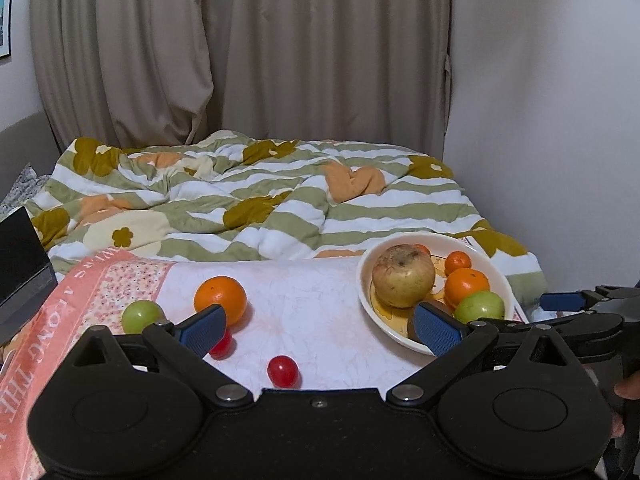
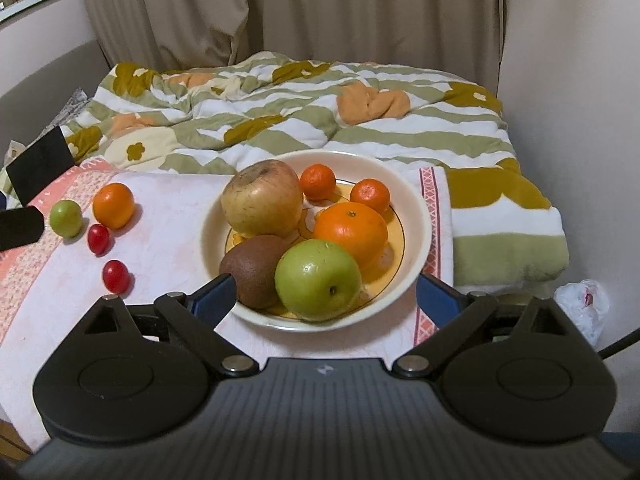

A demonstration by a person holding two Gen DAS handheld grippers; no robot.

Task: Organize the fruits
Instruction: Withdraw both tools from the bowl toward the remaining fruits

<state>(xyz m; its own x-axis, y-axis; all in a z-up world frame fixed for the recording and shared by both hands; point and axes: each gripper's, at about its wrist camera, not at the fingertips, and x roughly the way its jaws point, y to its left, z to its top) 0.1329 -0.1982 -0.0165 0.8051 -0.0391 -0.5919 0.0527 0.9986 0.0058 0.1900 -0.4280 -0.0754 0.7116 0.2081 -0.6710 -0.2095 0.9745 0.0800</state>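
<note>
Left wrist view: left gripper (image 1: 318,326) jaws spread, empty — loose cherry tomato (image 1: 283,371) just below-between them, nearer this hand than the bowl (image 1: 366,292).

The black left gripper with blue-padded fingers (image 1: 320,326) points downward, jaws spread wide, nothing between them; the matching black right gripper (image 2: 326,300) also tilts down, jaws wide apart, pads gripping nothing.

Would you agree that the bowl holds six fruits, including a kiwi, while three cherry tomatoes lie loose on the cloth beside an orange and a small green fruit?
Not quite: only two cherry tomatoes lie on the cloth, as the right wrist view shows. The rest stands: the bowl holds six fruits, including the kiwi, and the orange and small green fruit lie loose.
</note>
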